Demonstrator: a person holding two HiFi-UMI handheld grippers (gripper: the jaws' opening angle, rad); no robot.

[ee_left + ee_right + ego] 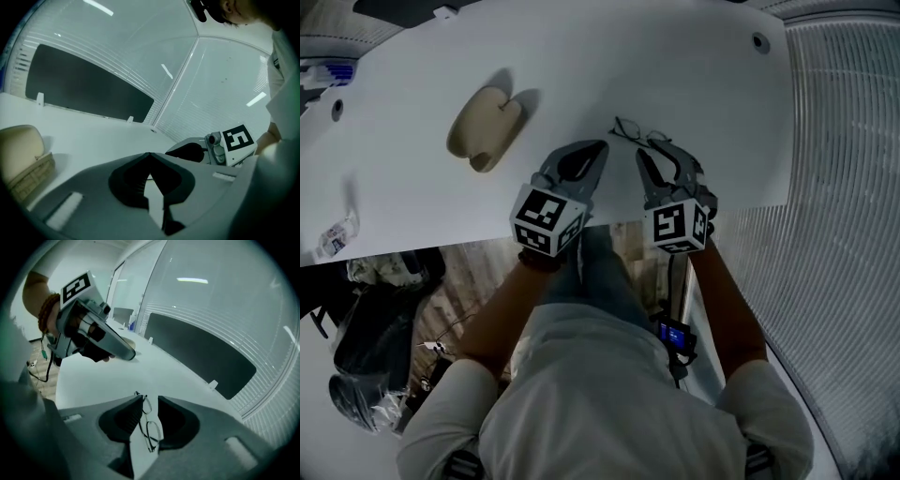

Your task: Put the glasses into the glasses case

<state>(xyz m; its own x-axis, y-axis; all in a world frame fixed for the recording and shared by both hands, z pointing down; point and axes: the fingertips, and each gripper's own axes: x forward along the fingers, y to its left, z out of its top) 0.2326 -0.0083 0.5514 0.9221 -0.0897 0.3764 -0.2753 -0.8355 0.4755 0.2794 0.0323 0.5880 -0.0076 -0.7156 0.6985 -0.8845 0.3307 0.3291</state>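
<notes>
An open beige glasses case lies on the white table, left of both grippers; the left gripper view shows the case at its left edge. Thin wire-framed glasses lie on the table just past my right gripper. In the right gripper view the glasses show in the gap between the jaws of the right gripper, which stands open, its pads apart from them. My left gripper hovers beside it with tips meeting, nothing between them.
The table's near edge runs just under both grippers. A cable hole sits at the far right corner and another hole at the left. A small plastic packet lies at the left edge. A ribbed wall borders the right.
</notes>
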